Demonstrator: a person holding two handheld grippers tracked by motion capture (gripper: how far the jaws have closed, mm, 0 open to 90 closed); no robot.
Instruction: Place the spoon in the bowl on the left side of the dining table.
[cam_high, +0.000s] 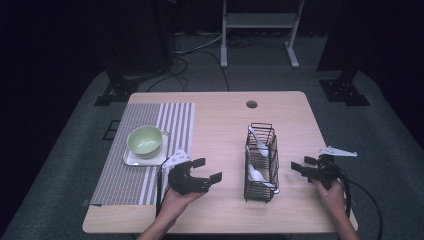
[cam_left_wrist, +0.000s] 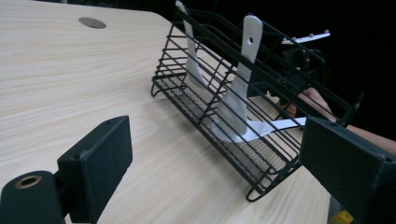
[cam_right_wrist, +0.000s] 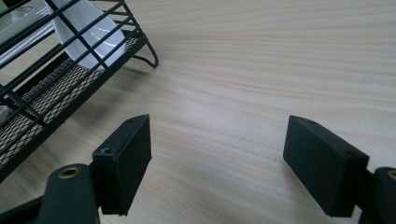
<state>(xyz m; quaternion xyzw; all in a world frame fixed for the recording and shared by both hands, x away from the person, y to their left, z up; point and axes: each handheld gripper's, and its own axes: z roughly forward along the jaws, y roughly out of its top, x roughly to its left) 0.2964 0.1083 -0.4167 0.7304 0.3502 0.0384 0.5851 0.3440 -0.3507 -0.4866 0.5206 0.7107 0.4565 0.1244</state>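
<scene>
With both the left gripper and the right gripper spread wide and empty either side of the wire rack right of the table's middle, I'd approach a white spoon handle from above, slowly
</scene>
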